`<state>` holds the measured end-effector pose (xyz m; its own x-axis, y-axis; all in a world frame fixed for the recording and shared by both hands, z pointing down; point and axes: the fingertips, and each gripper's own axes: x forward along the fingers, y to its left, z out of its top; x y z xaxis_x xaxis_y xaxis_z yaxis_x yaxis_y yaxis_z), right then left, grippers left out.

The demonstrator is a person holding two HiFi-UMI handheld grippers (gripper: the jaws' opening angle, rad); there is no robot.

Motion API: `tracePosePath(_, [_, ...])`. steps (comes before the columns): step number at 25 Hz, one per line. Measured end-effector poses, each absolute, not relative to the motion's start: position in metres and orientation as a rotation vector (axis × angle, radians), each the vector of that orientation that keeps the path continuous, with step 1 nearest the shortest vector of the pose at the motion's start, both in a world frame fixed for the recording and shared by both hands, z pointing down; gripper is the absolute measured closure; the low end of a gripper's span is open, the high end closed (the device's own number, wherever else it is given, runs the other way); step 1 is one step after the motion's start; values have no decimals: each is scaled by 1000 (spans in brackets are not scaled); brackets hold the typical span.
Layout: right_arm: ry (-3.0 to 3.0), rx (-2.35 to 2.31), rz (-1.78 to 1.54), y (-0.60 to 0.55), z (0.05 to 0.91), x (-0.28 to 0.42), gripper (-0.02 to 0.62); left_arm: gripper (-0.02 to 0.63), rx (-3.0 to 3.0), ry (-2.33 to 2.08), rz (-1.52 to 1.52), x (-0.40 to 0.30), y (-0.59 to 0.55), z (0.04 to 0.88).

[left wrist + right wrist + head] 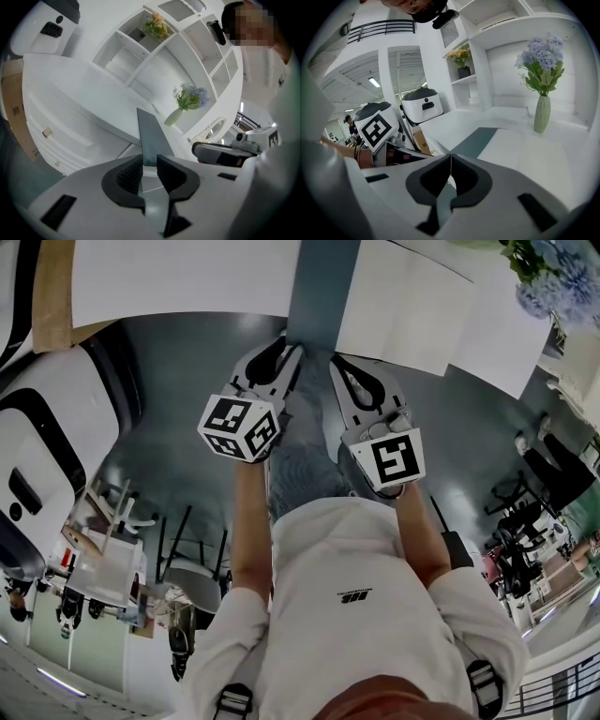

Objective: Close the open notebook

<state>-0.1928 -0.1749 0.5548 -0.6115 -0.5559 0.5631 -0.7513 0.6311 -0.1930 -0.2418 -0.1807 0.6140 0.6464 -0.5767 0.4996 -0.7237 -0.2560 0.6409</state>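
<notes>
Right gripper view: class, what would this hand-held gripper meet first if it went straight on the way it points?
Probably the dark grey strip beside the white tabletop, just beyond the right hand-held gripper; depth is unclear.

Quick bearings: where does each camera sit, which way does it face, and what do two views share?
Head view: on the person's head, facing steeply down at the white table top and dark grey strip; white shirt, forearms, left hand-held gripper and right hand-held gripper show.
Left gripper view: rides that gripper, facing white shelving; jaws apart, torso at right.
Right gripper view: rides that gripper, facing along the table; jaws together, forearm at left.
Shared: both gripper views show the pale green vase of blue flowers.
</notes>
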Motion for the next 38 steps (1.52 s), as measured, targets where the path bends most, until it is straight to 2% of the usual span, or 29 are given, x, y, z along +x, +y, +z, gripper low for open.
tracePosePath(19, [-2428, 1087, 515, -182, 525, -175, 598, 606, 2107, -1198, 360, -232, -182, 557])
tracePosePath(38, [-2459, 1176, 418, -186, 481, -119, 598, 606, 2216, -1225, 429, -193, -178, 502])
